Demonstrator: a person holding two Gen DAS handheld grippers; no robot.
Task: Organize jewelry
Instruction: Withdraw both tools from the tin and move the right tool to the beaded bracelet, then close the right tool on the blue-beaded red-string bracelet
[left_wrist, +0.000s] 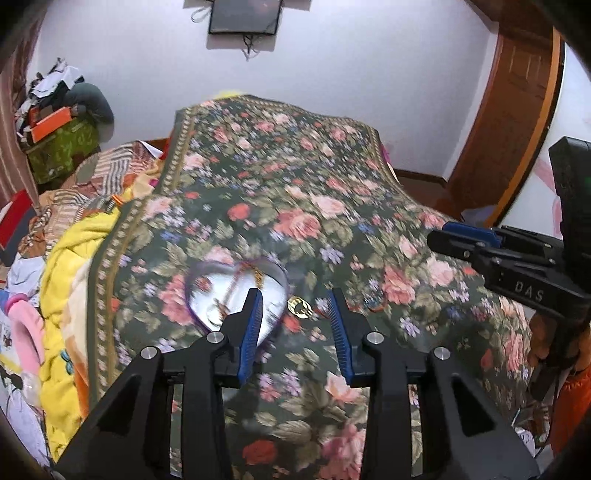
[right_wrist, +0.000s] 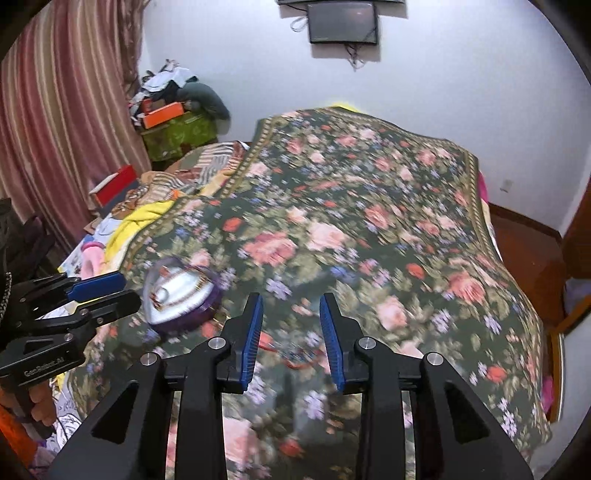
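Left wrist view: left gripper (left_wrist: 295, 306) hangs over the bed, jaws wide apart, nothing between them.
Earring: a small gold piece (left_wrist: 300, 307) lies loose on the floral bedspread (left_wrist: 280, 177), straight ahead in the gap between the fingertips, a little nearer the left finger; whether the tips touch the cloth I cannot tell.
Earring axis: roughly crosswise to the fingers, though it is too small and blurred to be sure.
Box: a heart-shaped purple box (left_wrist: 236, 295) with a pale lining sits just left of the earring, partly behind the left finger; thin chain-like pieces (left_wrist: 236, 284) already lie inside.
Right gripper: seen at the right edge (left_wrist: 469, 247), well apart from the earring, fingers pointing toward the middle of the bed; in its own view (right_wrist: 291, 317) the jaws are wide and empty, with only a reddish string-like thing (right_wrist: 291, 363) on the cloth beneath them, too blurred to name.
Nearer hand: the left, by a good way.
Judgement: the move seems to be closing on the earring, then carrying it left into the box.
In the way: nothing between jaws and earring; the box rim sits close to the left finger and could be nudged.
Around: yellow blanket (left_wrist: 74, 266) and clutter off the bedspread's left edge, well clear.
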